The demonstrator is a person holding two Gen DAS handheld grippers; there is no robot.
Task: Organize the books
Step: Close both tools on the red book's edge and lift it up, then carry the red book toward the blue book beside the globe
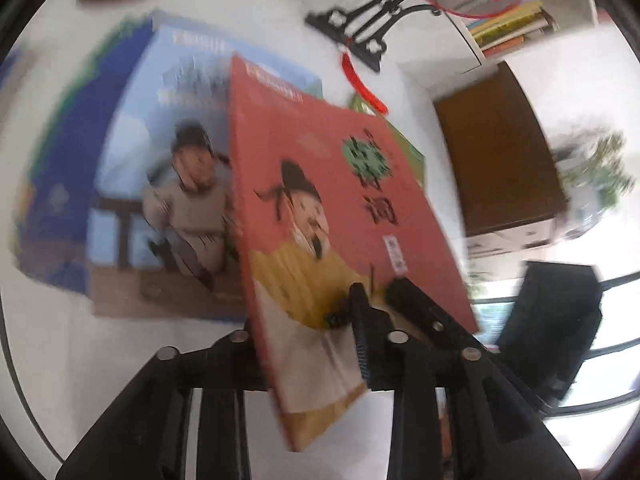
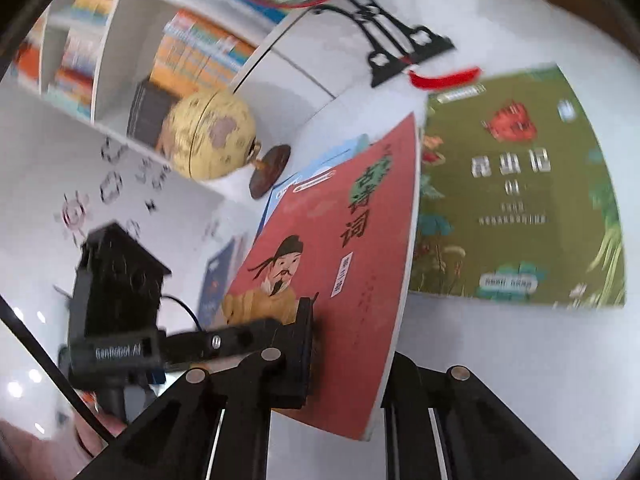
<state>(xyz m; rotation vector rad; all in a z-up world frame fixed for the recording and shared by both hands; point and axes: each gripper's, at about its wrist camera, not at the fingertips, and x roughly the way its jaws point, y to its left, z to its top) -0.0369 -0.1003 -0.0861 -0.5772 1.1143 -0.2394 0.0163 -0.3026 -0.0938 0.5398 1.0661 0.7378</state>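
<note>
Between both tongs [image 2: 344,344], red book [image 2: 340,272], clamped

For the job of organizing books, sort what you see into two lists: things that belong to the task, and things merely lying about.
Belongs to the task:
- red book, gripped by the left gripper
- blue book, flat on the table
- green book, flat on the table
- bookshelf holding books

Just lying about:
- globe
- black ornament stand
- red tassel
- brown box
</note>
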